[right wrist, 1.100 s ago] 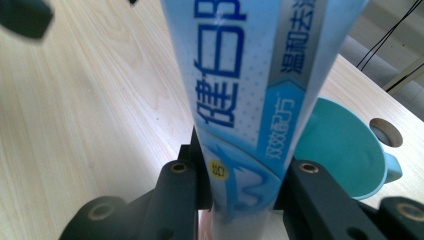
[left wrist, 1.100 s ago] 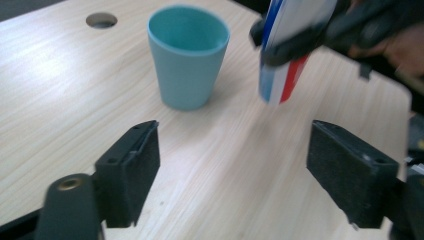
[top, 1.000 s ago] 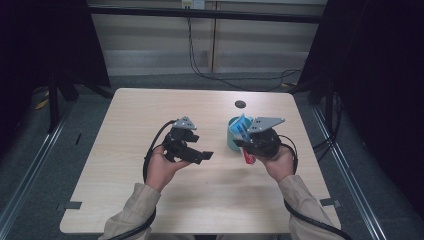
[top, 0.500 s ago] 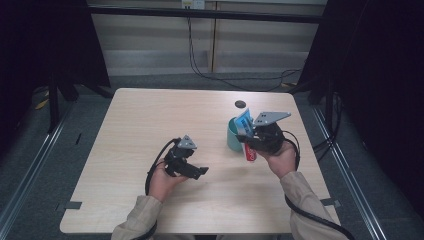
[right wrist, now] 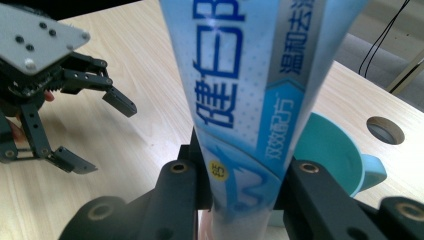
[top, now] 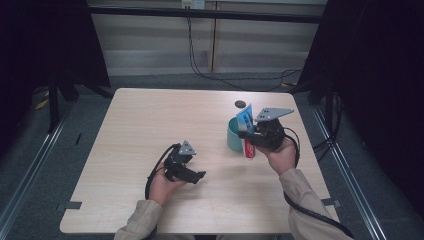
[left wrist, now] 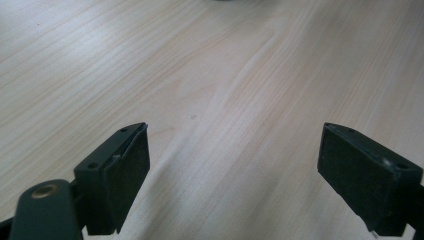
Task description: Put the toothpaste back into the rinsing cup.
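Observation:
A blue-and-white toothpaste tube (top: pixel 245 120) with a red cap end stands upright at the table's right. My right gripper (top: pixel 252 137) is shut on its lower part. In the right gripper view the tube (right wrist: pixel 250 75) rises between the two black jaws of that gripper (right wrist: pixel 240 175). A teal cup (top: pixel 233 135) stands on the table right beside the tube, its rim (right wrist: pixel 330 150) showing behind it. My left gripper (top: pixel 196 175) hovers low over bare wood at front centre. Its jaws have just been opening and stand wide (left wrist: pixel 232 135) with nothing between them.
The wooden table (top: pixel 150 120) has a round dark cable hole (top: pixel 240 104) at the back right, just behind the cup. Black cables trail from both grippers toward the front edge. Dark frame posts and grey floor surround the table.
My left gripper has come down and nearer the front edge, close above the table top. The right gripper with the tube has hardly moved.

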Action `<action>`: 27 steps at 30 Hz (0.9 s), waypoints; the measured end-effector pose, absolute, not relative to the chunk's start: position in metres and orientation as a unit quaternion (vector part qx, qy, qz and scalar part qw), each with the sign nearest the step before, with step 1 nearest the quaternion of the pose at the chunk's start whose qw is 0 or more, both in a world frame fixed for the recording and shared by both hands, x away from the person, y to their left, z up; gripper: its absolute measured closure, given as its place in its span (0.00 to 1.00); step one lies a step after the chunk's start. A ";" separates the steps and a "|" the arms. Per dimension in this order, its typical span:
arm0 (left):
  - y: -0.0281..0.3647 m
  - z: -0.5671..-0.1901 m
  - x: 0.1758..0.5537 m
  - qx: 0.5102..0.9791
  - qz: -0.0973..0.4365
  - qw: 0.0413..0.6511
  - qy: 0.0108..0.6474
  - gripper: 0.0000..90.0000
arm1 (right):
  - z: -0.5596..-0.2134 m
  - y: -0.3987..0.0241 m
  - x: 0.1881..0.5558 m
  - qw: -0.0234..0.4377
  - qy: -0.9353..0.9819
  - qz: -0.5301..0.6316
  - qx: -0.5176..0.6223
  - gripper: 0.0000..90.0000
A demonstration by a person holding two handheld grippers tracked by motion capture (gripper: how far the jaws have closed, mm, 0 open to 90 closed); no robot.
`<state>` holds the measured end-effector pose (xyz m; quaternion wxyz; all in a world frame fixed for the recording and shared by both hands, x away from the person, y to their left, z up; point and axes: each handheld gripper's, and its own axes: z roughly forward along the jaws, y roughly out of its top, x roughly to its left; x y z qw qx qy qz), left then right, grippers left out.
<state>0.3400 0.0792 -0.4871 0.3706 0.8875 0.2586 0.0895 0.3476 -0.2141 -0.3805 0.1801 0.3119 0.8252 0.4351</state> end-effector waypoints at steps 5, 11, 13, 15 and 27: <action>0.080 -0.492 0.340 0.890 0.094 0.361 0.262 0.13 | -0.377 -0.215 0.350 0.184 0.822 0.436 0.315 0.82; 0.083 -0.495 0.340 0.890 0.091 0.360 0.264 0.12 | -0.375 -0.216 0.352 0.187 0.820 0.439 0.314 0.82; 0.083 -0.496 0.339 0.891 0.095 0.356 0.265 0.12 | -0.374 -0.216 0.353 0.188 0.818 0.441 0.317 0.82; 0.083 -0.499 0.339 0.891 0.094 0.355 0.267 0.11 | -0.372 -0.217 0.355 0.186 0.814 0.446 0.322 0.82; 0.087 -0.506 0.337 0.891 0.101 0.351 0.271 0.10 | -0.365 -0.220 0.364 0.189 0.798 0.462 0.336 0.82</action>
